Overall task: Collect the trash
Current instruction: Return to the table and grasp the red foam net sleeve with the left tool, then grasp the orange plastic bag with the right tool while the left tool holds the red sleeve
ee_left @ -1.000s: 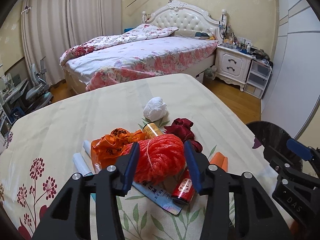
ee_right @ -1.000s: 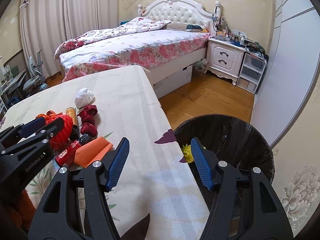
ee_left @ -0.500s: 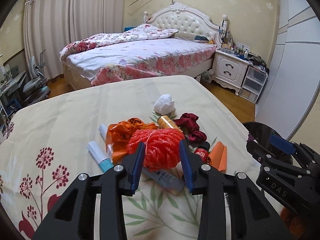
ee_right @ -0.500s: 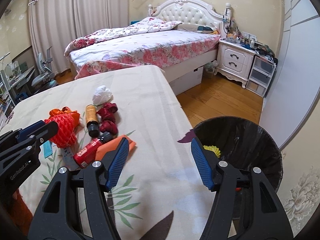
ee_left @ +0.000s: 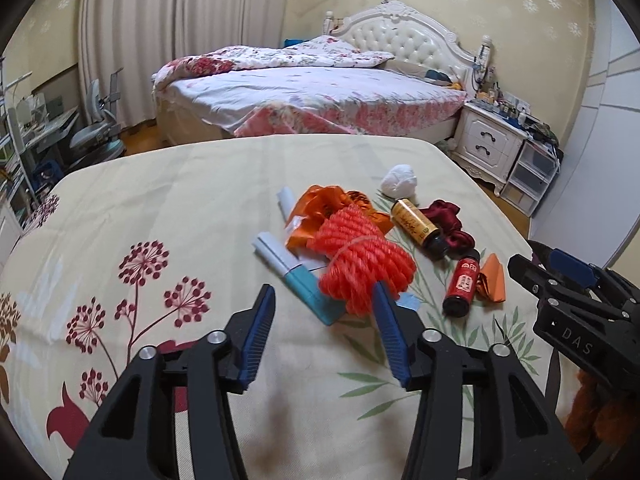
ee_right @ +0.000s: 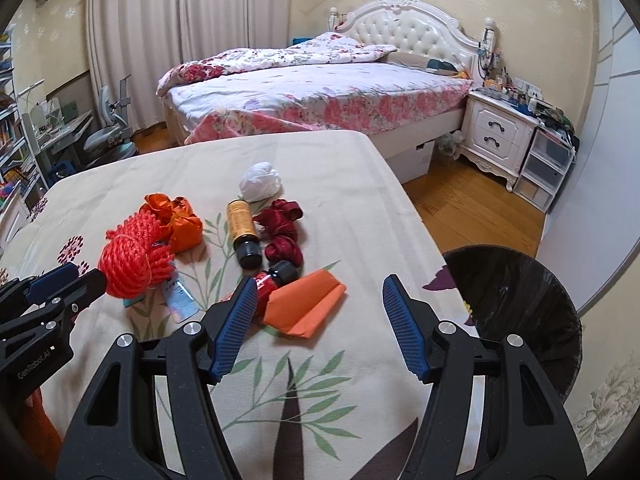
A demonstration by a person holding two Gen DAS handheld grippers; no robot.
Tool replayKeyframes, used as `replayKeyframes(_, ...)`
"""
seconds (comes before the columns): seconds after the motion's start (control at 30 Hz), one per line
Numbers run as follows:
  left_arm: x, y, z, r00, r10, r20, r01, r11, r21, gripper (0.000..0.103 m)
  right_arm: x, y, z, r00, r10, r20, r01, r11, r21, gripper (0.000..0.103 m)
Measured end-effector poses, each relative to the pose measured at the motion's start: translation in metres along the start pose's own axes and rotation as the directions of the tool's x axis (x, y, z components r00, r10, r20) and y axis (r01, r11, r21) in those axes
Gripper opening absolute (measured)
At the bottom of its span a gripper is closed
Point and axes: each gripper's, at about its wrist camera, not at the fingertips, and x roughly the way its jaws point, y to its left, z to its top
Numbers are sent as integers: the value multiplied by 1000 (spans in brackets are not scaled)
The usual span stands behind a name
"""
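While both grippers stay wide apart, holding nothing | red rope bundle (ee_left: 362, 258) just ahead of left gripper (ee_left: 323, 334) | right gripper (ee_right: 320, 326) by orange paper (ee_right: 306, 306) | bin (ee_right: 516, 304) maybe has one yellow bit | most trash left.

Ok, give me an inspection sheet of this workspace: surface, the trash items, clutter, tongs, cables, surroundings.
Surface: table under a cream floral tablecloth.
Job's things: red net bundle, orange bag, white wad, amber bottle, red bottle, dark red ribbon, orange paper, white and teal tube, all loose on the cloth; black bin beside the table, something yellow inside.
Clutter: nothing seen beyond the trash.
Tongs: left tongs open, empty, by the net bundle; right tongs open, empty, near the orange paper.
Cables: nothing seen.
Surroundings: bed, nightstand, curtains.
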Motion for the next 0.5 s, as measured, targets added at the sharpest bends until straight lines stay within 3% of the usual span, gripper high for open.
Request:
replayKeyframes(0.23,-8,2,-1,1000,-3,19,3,1000,-11,66,0,5,-1,1000,0,-3,0,1000,-6,64)
replayKeyframes(0.5,18,5,-5,999,14,-52,-15,1000,-18,66,1,5,-2,1000,0,-8,0,1000,1,64)
